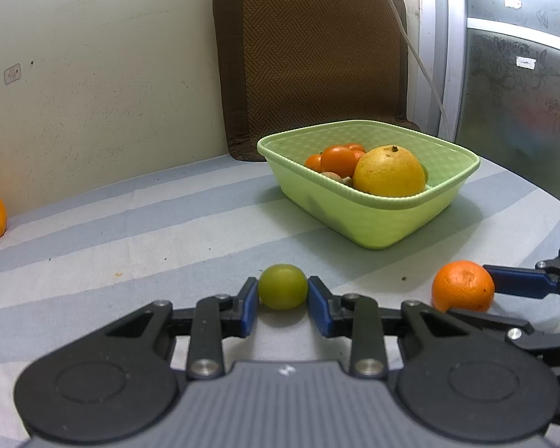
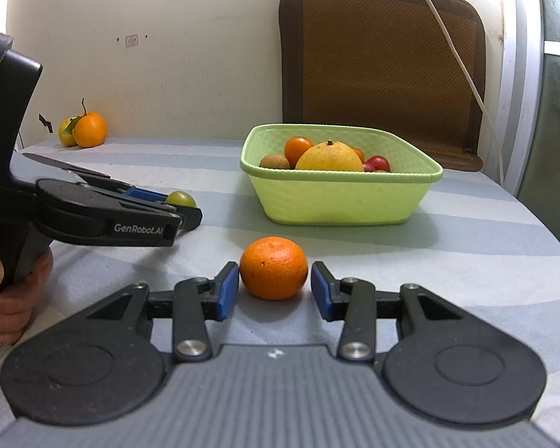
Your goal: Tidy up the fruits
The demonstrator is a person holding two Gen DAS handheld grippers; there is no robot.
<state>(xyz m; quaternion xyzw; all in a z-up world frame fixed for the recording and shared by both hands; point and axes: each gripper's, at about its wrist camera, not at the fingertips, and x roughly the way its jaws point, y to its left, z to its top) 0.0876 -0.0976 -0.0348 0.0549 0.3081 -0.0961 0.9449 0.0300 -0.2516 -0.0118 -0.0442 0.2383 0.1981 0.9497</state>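
A cream wall and a brown woven mat leaning on it back a striped grey surface, where a green basket at centre frame holds a big yellow fruit among small orange and red ones. Low in the left wrist view, the left claw is closed on a green fruit that sits on the cloth, both blue pads touching it. In the right wrist view, the right claw is spread around a tangerine, its left pad just touching and the right pad apart, while two more citrus sit by the wall at upper left.
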